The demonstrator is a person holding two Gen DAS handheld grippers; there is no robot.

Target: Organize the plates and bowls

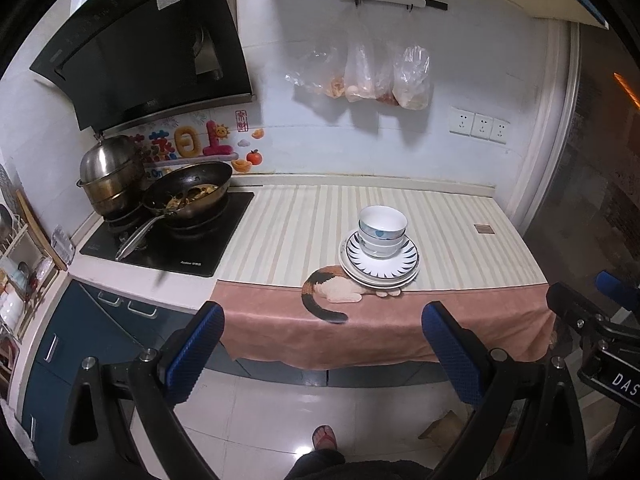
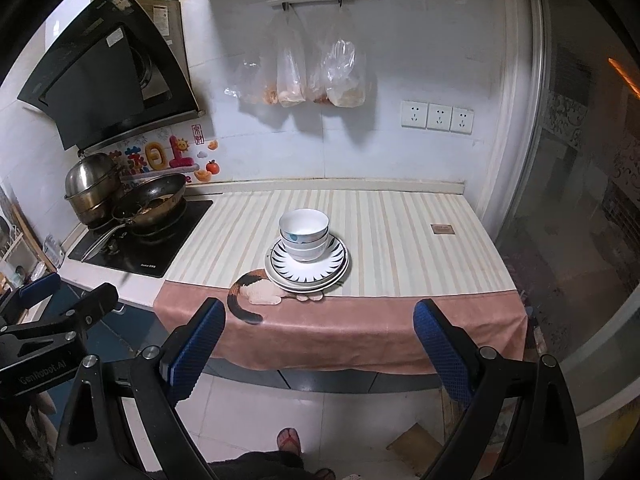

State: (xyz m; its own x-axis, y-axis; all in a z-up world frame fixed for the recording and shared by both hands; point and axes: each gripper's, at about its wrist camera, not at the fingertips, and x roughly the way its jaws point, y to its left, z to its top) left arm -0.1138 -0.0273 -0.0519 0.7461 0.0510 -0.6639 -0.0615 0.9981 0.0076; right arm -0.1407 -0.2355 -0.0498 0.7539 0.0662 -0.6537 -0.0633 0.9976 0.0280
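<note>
Striped cloth (image 1: 280,220) covers the counter, its pink border (image 1: 380,332) hanging over the front edge toward both tools; the left gripper (image 1: 324,344) hangs off the counter above the floor, jaws spread wide and holding nothing; the right gripper (image 2: 320,340) sits likewise just short of the pink edge, wide apart and empty, the two tools side by side. Beyond the fingertips, near the front edge, a stack of plates (image 2: 307,270) rests on the cloth, partly over a printed cat (image 2: 256,290); nested bowls (image 2: 304,232) stand on the plates, slightly toward the rear. Bare cloth lies open to the right of the stack up to a glass door (image 2: 580,220), and to the left up to a black hob (image 2: 140,244) carrying a frying pan (image 2: 154,200) and a steel pot (image 2: 92,188); the wall with hanging plastic bags (image 2: 312,76) closes the back.
</note>
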